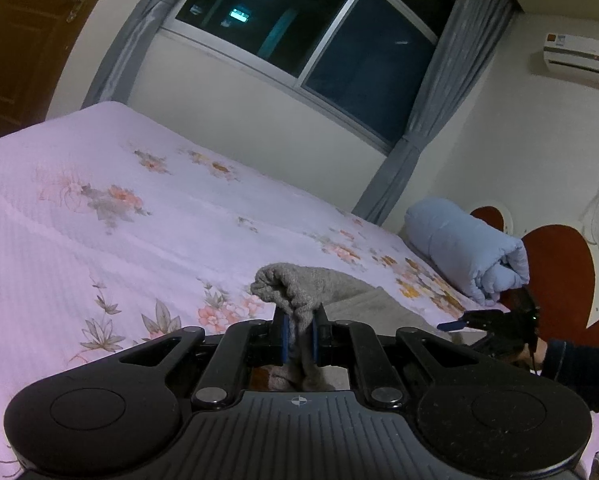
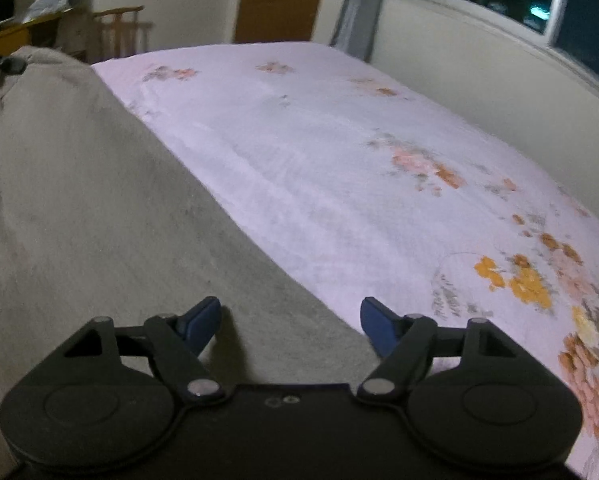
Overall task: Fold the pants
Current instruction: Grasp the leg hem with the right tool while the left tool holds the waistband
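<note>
The grey pants are bunched between the blue pads of my left gripper, which is shut on them and holds that end lifted above the bed. In the right wrist view the pants stretch as a wide grey sheet from the far left down to my right gripper. My right gripper is open, its blue fingertips spread over the pants' near edge and holding nothing. It also shows at the right of the left wrist view.
The bed has a pink floral sheet. A rolled light-blue quilt lies by the red headboard. A window with grey curtains is behind the bed. A wooden door and a chair stand beyond the foot.
</note>
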The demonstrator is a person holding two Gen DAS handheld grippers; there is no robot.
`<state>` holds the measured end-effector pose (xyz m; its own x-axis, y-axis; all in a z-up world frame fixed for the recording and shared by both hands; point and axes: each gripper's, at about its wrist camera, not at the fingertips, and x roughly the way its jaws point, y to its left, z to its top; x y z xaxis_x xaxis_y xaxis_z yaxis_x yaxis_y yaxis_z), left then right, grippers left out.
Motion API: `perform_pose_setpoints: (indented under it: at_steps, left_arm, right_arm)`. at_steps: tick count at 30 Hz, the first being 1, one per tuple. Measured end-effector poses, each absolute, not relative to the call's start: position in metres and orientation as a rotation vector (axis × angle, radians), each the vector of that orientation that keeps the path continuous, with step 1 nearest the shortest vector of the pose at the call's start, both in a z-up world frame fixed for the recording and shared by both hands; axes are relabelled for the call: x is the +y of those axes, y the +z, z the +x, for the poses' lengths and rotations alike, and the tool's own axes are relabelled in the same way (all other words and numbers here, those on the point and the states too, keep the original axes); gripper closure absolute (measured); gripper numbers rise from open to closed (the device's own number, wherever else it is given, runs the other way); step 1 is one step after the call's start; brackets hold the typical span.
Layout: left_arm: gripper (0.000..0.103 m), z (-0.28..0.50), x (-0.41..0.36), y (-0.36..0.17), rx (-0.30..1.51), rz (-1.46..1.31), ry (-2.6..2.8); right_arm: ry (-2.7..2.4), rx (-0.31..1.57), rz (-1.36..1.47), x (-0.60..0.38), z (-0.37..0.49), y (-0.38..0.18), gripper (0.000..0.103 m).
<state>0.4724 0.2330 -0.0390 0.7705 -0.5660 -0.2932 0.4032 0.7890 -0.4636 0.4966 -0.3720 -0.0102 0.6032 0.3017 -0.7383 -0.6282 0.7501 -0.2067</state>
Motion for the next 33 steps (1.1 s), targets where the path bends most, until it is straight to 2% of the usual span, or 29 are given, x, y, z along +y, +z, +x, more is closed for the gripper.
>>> perform_pose_setpoints:
  at_steps: [2, 4, 6, 8, 20, 27, 30, 32, 33]
  left_arm:
    - [0.093, 0.472, 0.23, -0.036, 0.439, -0.386, -0.545]
    - [0.093, 0.471, 0.23, -0.035, 0.44, -0.378, -0.548]
    - [0.093, 0.471, 0.231, -0.034, 0.444, -0.375, -0.545]
    - [0.093, 0.471, 0.23, -0.034, 0.451, -0.369, -0.544]
    - [0.093, 0.463, 0.236, -0.027, 0.418, -0.388, -0.563]
    - [0.093, 0.416, 0.251, -0.024, 0.4, -0.416, -0.642]
    - [0.093, 0.388, 0.258, -0.031, 0.414, -0.449, -0.649]
    - [0.08, 0.369, 0.262, -0.04, 0.458, -0.477, -0.603]
    - [0.051, 0.359, 0.267, -0.048, 0.5, -0.512, -0.561]
  right_arm:
    - [0.56, 0.774, -0.485, -0.374, 0.504, -0.012, 0.06]
    - [0.567, 0.782, -0.48, -0.377, 0.508, -0.012, 0.068]
    - [0.571, 0.788, -0.488, -0.378, 0.51, -0.01, 0.089]
    - [0.579, 0.802, -0.5, -0.379, 0.51, -0.01, 0.103]
    - [0.596, 0.678, -0.556, -0.385, 0.431, 0.046, 0.103]
    - [0.617, 0.656, -0.622, -0.373, 0.319, 0.091, 0.103]
    - [0.633, 0.677, -0.629, -0.358, 0.262, 0.093, 0.103]
    - [0.643, 0.695, -0.642, -0.346, 0.23, 0.083, 0.103]
    - [0.648, 0.713, -0.629, -0.342, 0.219, 0.075, 0.103]
